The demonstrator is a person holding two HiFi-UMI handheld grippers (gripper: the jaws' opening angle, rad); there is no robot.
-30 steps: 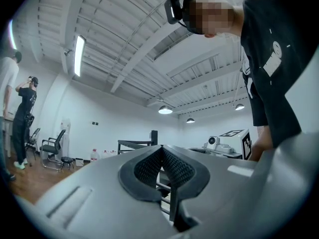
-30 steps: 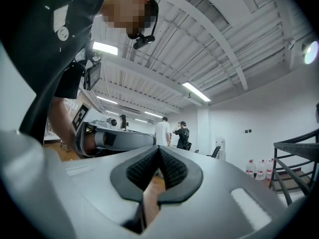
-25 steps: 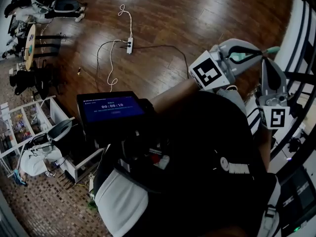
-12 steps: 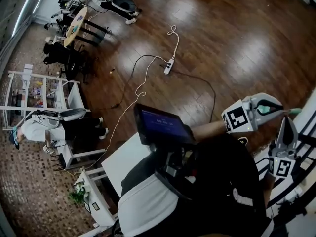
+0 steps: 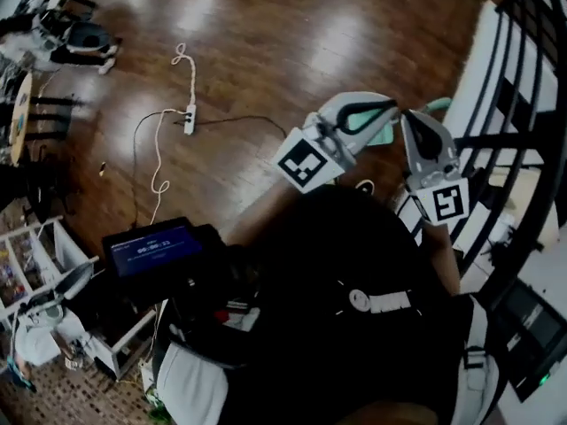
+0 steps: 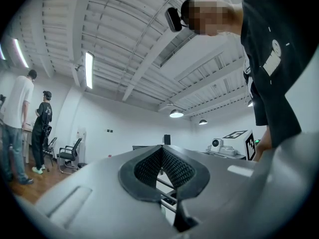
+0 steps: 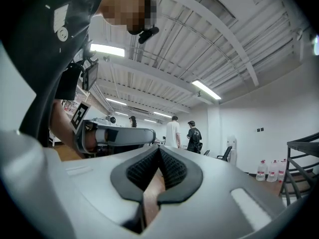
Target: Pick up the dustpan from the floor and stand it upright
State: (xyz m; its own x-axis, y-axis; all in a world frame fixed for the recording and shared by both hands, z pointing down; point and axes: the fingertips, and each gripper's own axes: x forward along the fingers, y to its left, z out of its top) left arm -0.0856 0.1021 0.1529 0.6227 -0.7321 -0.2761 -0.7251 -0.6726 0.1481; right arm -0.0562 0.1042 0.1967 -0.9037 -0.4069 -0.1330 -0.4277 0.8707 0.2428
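No dustpan shows plainly in any view. In the head view a pale green piece (image 5: pixel 384 135) peeks out under the grippers, on the wooden floor beside the stair railing; I cannot tell what it is. My left gripper (image 5: pixel 394 104) is held out over it, jaws shut with nothing between them, its pads meeting at the tip (image 6: pixel 162 149). Close on its right is my right gripper (image 5: pixel 413 116), also shut and empty (image 7: pixel 159 148). Both point slightly upward, so their own views show ceiling and room, not the floor.
A black stair railing (image 5: pixel 518 78) stands just right of the grippers. A power strip with a white cable (image 5: pixel 189 118) lies on the wooden floor to the left. A white shelf (image 5: pixel 53 237) is at lower left. People (image 7: pixel 174 132) stand farther off, near water bottles (image 7: pixel 271 171).
The head view has swung round. Both grippers now sit higher and nearer the middle of it, closer together beside the railing. Their jaws stay shut.
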